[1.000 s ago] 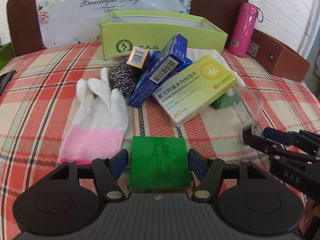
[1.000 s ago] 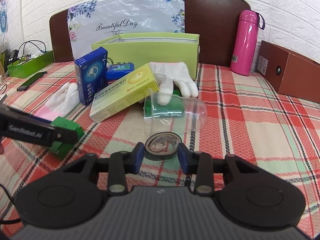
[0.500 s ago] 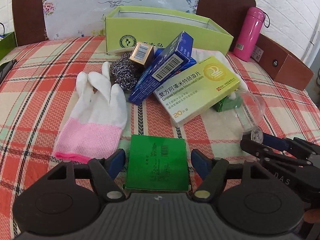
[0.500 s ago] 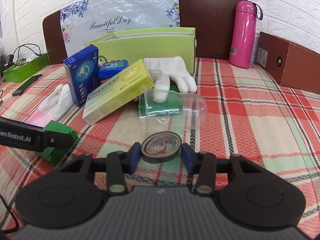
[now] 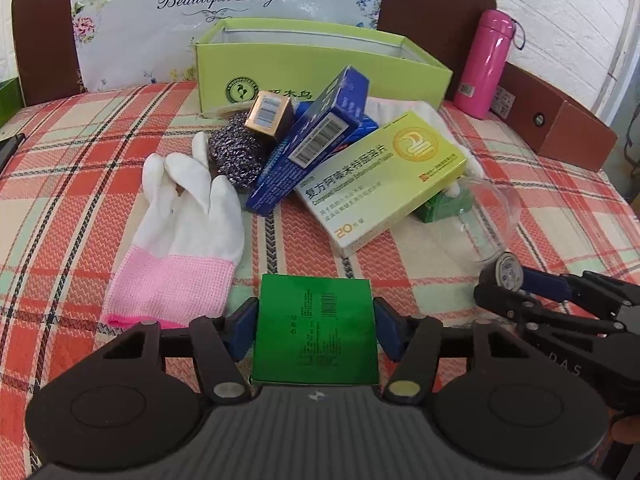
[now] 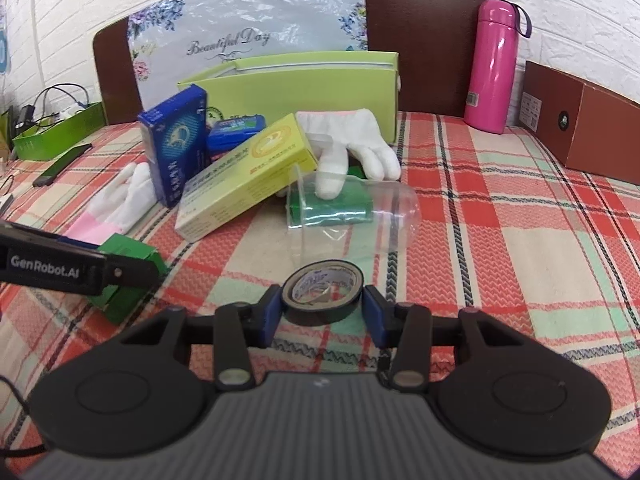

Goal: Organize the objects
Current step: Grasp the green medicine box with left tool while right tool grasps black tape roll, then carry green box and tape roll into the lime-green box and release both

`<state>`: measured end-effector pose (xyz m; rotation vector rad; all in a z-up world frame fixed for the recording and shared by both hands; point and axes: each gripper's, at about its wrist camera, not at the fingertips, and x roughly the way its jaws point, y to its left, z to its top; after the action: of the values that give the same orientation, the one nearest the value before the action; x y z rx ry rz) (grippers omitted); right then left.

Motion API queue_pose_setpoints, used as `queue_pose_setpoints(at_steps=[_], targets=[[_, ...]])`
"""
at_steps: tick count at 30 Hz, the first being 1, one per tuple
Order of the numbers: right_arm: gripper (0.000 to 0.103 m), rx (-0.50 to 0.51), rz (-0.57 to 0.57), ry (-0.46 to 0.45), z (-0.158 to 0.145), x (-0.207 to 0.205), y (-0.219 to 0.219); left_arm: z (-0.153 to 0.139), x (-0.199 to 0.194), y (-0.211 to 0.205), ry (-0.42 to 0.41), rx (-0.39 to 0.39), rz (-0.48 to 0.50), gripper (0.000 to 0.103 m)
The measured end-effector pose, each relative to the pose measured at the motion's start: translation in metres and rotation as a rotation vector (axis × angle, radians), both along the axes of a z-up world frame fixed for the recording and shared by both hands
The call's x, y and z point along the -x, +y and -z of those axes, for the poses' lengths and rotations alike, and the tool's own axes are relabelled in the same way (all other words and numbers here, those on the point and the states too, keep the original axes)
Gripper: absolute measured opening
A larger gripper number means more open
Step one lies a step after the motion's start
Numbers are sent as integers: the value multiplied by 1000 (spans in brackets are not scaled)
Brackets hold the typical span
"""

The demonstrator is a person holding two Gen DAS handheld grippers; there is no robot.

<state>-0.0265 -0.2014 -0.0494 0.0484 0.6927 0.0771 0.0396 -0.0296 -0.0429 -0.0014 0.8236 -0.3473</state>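
Left wrist view: left gripper (image 5: 316, 322) fingers pinch a flat dark-green carton (image 5: 316, 330), its near edge hidden by the housing. Right gripper (image 6: 322, 310) fingers clamp a black tape roll (image 6: 322, 291). Beyond lies a clear plastic cup (image 6: 352, 216) blurring a green packet; bare plaid cloth (image 6: 520, 240) rightward, lime open box (image 5: 320, 64) farthest
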Motion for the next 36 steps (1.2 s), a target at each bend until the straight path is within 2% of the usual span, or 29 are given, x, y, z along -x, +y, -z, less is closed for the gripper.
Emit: queue_pose_setpoints(at_steps=[4,9,15,19,23,26,30,33,36], targets=[[43,-49,-47,-19,-15,8,1,-19,7,0,-22,43,66,62],[43,-128,-106,-76,-45,14,-2,-62,10,9,-92,136,146,62],[43,-134,-130,-180,-86,-8,-10,-118,-14,23,-216,244,142,62],[43,-119,-139,-231,-110,-37,-16,-139,-43,23,-263,260,109,62],[43,-82,-124,-263,-127,-77,-22,-147,-86,20,-263,275,71,62],[43,-46,-111,-265,-132,-113,-23,-145,-123,9,-247,253,45,62],[43,19,-99,-216,-125,-168,-21,-135,-172,-5,-196,253,28,62],[43,10,-87,-149,-114,-206,-21,-125,-207,-20,-159,231,16,62],[43,21,-86,-76,-99,-241,-19,-111,-234,-34,-89,221,-1,62]])
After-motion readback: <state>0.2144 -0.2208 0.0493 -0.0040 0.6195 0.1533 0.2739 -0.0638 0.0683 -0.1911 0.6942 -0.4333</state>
